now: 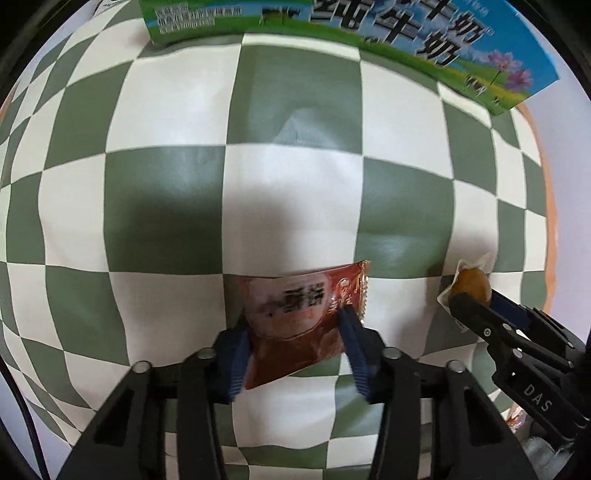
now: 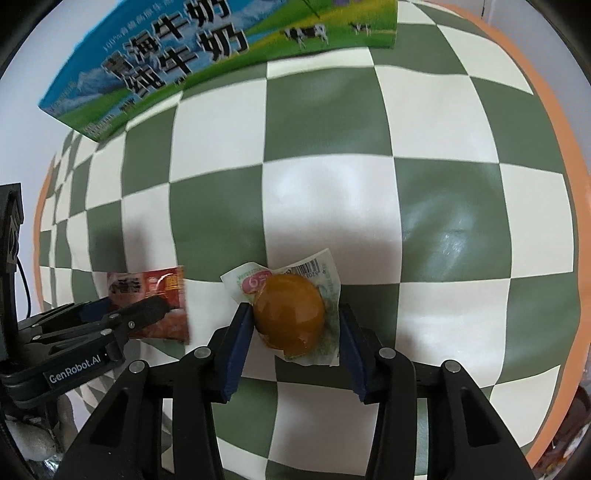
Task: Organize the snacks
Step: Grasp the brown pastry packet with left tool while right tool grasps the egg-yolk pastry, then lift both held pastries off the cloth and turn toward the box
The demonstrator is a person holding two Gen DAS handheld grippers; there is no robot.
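Note:
My left gripper (image 1: 291,325) is shut on a red-brown pastry packet (image 1: 299,314), held above the checkered cloth. My right gripper (image 2: 291,325) is shut on a brown braised egg in a clear wrapper (image 2: 290,310). In the left wrist view the right gripper (image 1: 476,302) holds the egg (image 1: 472,284) at the right. In the right wrist view the left gripper (image 2: 144,310) holds the packet (image 2: 147,288) at the left. Both are side by side, apart.
A green-and-white checkered cloth (image 1: 295,199) with an orange border (image 2: 554,110) covers the table. A blue-green milk carton box (image 1: 369,33) stands at the far edge; it also shows in the right wrist view (image 2: 184,55). More wrapped snacks lie at the lower right (image 2: 569,439).

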